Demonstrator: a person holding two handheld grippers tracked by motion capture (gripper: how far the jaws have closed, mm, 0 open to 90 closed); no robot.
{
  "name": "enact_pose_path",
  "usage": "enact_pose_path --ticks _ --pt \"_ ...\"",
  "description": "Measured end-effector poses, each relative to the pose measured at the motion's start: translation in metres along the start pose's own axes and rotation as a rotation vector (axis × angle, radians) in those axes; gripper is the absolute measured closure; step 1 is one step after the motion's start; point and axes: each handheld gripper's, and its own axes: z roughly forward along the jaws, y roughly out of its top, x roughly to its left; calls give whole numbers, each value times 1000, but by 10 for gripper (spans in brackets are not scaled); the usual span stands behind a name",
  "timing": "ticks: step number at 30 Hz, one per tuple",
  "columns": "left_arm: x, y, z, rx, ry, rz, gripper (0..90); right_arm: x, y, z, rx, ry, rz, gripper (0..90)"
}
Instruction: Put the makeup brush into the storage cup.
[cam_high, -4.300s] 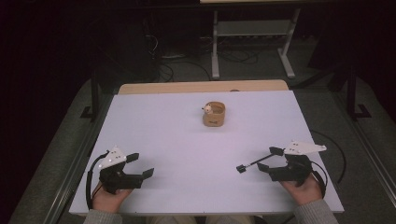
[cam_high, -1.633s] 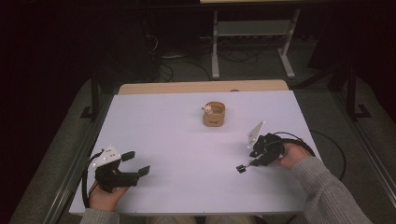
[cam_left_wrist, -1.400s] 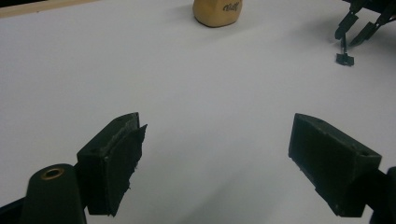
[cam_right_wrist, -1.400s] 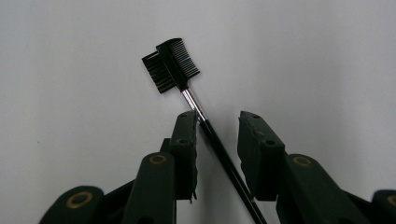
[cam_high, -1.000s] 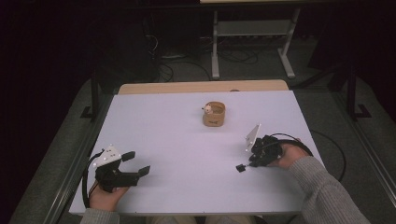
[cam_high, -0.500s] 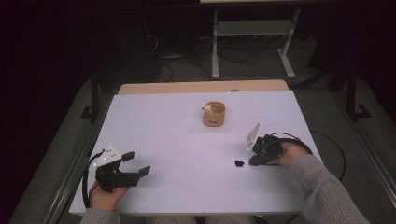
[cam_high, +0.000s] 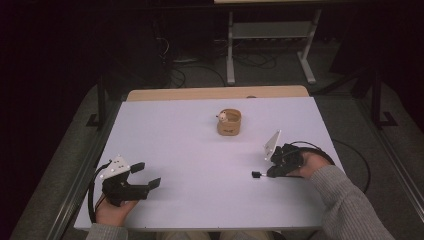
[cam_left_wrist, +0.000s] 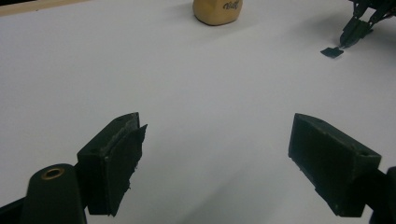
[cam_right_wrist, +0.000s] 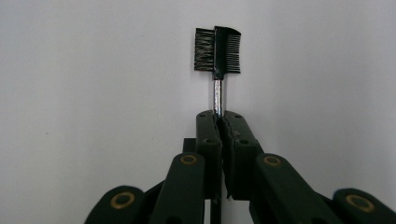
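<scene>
my right gripper (cam_right_wrist: 218, 122) fingers pinch the small black brow brush-comb's (cam_right_wrist: 217, 56) metal stem; its bristles are clear up close, the left gripper (cam_high: 145, 176) gapes, near the tan cup (cam_high: 229, 122).

On your white table top (cam_high: 200, 150) a small tan wooden cup (cam_high: 229, 122) stands upright toward the far middle, with a little pale figure (cam_high: 221, 117) poking up at its rim; in the left gripper view you catch the same cup (cam_left_wrist: 218, 10) at the top edge, dark lettering on its side. A strip of bare wood (cam_high: 215, 93) runs along the table's far edge. Beyond it, on the dark floor, you have the grey metal legs of a stand (cam_high: 270, 45) and loose cables (cam_high: 195, 67) lying about its feet
</scene>
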Motion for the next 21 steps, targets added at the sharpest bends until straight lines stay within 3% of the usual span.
enact_pose_path --ticks 7,21 --pt "0 0 0 -1 0 -2 167 0 -2 -2 2 -6 12 850" --pt "0 0 1 0 0 -3 167 2 -3 -15 -69 -29 37 850"
